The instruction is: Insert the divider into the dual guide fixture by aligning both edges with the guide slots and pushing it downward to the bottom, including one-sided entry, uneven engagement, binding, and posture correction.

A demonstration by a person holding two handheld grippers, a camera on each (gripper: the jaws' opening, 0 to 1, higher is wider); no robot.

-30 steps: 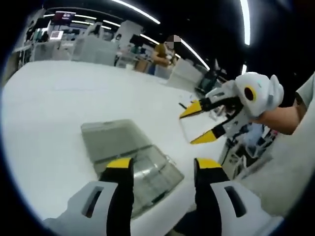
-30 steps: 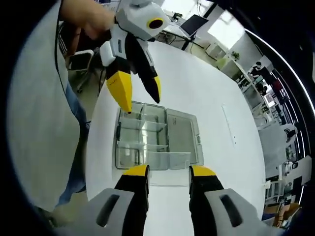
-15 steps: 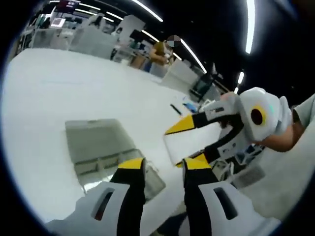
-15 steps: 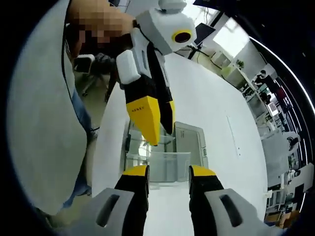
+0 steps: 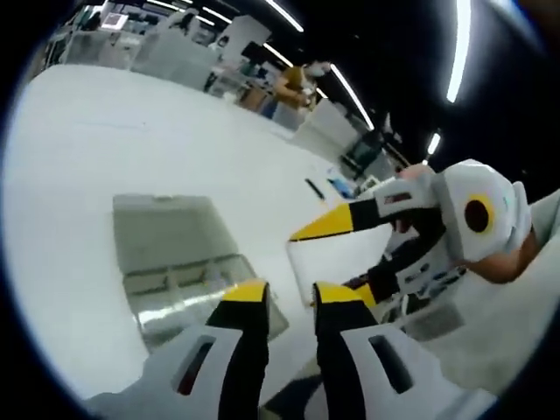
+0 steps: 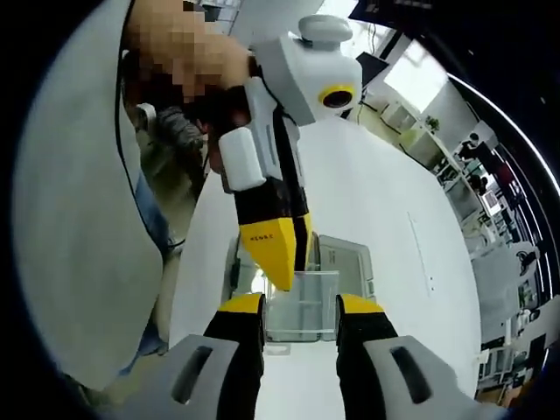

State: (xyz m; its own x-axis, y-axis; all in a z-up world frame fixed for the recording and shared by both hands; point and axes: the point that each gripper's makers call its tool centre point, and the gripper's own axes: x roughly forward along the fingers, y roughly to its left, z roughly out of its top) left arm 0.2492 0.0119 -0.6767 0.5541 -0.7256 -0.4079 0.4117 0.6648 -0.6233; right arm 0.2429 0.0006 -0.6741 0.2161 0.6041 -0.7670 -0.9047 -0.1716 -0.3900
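Right gripper (image 6: pixel 297 308) has its yellow-tipped jaws clamped on the lower edge of the divider (image 6: pixel 302 302), a thin clear plastic sheet held up in the air above the desk (image 6: pixel 385 219). Left gripper (image 6: pixel 282 249) comes in from above with its jaws drawn nearly together at the sheet's top corner; whether they already pinch it I cannot tell. In the left gripper view the same sheet (image 5: pixel 328 262) stands between the left gripper (image 5: pixel 282 296) and the right gripper (image 5: pixel 350 254), so both people-held tools meet on it.

By my reckoning the divider is light and fairly stiff but slick (clear plastic tends to slide in a pinch), and it would bow or skew if squeezed at one corner only. Holding it by opposite edges, away from the sides that must enter the slots, looks the safest grip.

Beyond it the dual guide fixture (image 5: pixel 188 262) lies flat on the desk, a transparent compartment box with thin ribbed walls and an open lid, well below the sheet. The desk is matte white and smooth.
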